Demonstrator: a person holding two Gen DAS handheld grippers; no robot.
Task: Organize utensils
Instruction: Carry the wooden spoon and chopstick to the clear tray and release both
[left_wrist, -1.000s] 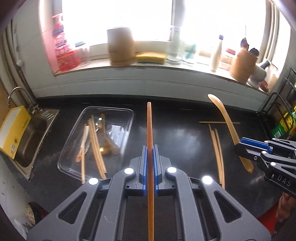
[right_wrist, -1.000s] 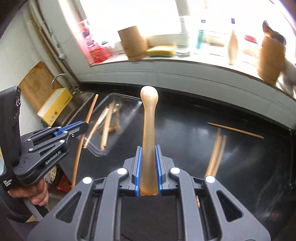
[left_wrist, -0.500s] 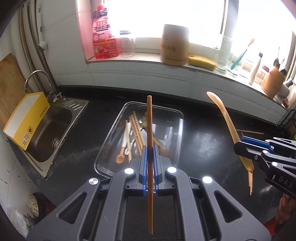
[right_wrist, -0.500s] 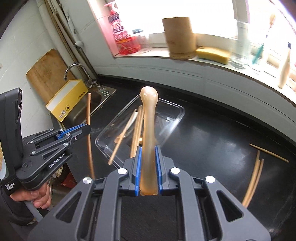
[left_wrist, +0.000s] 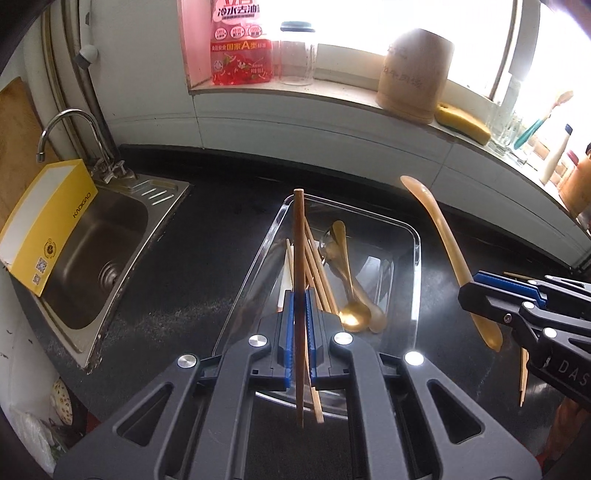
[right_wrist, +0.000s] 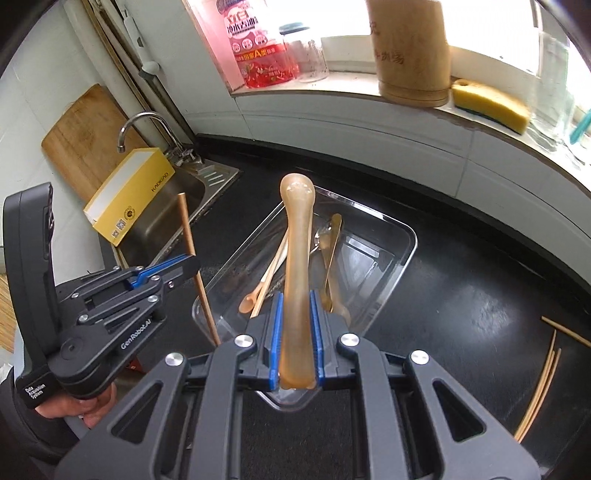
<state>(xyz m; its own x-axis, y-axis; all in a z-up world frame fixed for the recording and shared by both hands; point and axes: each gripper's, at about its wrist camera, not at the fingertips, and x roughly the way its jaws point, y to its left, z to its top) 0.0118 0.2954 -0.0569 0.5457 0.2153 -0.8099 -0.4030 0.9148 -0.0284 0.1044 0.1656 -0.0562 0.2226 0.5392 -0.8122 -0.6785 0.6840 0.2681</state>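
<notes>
Blue pads of the left gripper (left_wrist: 299, 332) clamp a chopstick (left_wrist: 298, 258) mid-length; those of the right gripper (right_wrist: 295, 332) clamp an amber spoon (right_wrist: 297, 258) near its bowl end, handle forward. Beyond and below both sets of jaws lies the clear tray (left_wrist: 415, 280), holding chopsticks and spoons. Risk: each utensil overhangs the pads at both ends, so release at this height may let it tip, bounce off the tray rim, or land on the black counter (right_wrist: 461, 295); the two tools, close side by side, may also knock each other. The right view alone shows the loose chopsticks (right_wrist: 543, 384) on the counter right of the jaws; the left view alone shows the held chopstick's rear overhang.
</notes>
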